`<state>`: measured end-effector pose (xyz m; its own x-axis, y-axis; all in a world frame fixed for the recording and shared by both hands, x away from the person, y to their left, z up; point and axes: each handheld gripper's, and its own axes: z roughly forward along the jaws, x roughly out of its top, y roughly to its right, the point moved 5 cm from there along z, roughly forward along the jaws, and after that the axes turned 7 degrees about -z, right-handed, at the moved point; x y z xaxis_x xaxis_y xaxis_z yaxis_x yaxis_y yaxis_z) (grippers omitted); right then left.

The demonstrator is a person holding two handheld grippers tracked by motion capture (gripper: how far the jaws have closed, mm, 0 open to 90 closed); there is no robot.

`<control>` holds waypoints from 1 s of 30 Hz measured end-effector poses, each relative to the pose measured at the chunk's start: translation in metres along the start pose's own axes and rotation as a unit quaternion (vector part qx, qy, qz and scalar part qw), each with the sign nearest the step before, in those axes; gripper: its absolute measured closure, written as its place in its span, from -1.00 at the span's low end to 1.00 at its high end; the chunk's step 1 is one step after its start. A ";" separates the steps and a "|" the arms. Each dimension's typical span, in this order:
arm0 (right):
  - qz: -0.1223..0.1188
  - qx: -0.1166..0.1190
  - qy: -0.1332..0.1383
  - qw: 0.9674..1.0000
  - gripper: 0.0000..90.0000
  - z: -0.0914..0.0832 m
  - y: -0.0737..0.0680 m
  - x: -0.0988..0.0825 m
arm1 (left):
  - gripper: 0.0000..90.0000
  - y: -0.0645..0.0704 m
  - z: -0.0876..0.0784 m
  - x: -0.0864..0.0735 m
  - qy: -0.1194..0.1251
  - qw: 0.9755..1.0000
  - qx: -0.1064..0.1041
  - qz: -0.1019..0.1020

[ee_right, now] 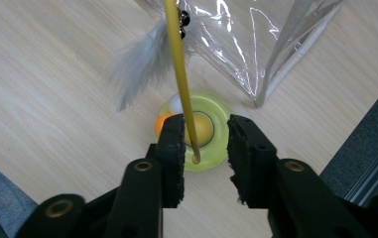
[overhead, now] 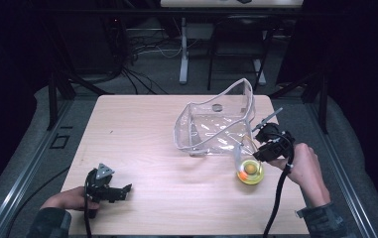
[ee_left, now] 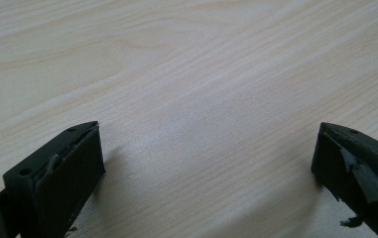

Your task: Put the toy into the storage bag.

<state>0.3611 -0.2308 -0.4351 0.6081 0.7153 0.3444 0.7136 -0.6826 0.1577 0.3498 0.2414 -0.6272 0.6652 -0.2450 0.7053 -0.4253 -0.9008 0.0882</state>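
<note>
A round yellow-green toy base point(overhead: 250, 172) with an orange ball in it lies on the wooden table point(overhead: 137, 129) at the right. A thin yellow stick point(ee_right: 179, 64) rises from the base point(ee_right: 211, 148), carrying a grey-white feather point(ee_right: 137, 64) and small black beads. My right gripper point(overhead: 258, 154) hovers just over the base, open. In the right gripper view the stick stands between the jaws of that gripper point(ee_right: 206, 120), close to the left jaw. My left gripper point(overhead: 127, 188) rests low at the front left, open, and in its own view the gripper point(ee_left: 209, 128) has bare wood between its jaws.
A clear plastic bag point(overhead: 216, 121) stands open just behind the toy, and its corner point(ee_right: 263, 74) reaches close to the base. The table's right edge lies near my right hand. Cables and desk legs sit on the floor beyond the far edge.
</note>
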 end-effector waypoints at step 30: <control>-0.011 0.019 -0.017 1.000 0.96 0.001 -0.004 -0.001 | -1.00 0.000 0.000 0.000 0.001 1.000 0.000 -0.001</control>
<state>0.3583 -0.2287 -0.4373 0.6036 0.7345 0.3100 0.7389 -0.6614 0.1285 0.3497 0.2413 -0.6273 0.6652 -0.2425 0.7062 -0.4233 -0.9016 0.0892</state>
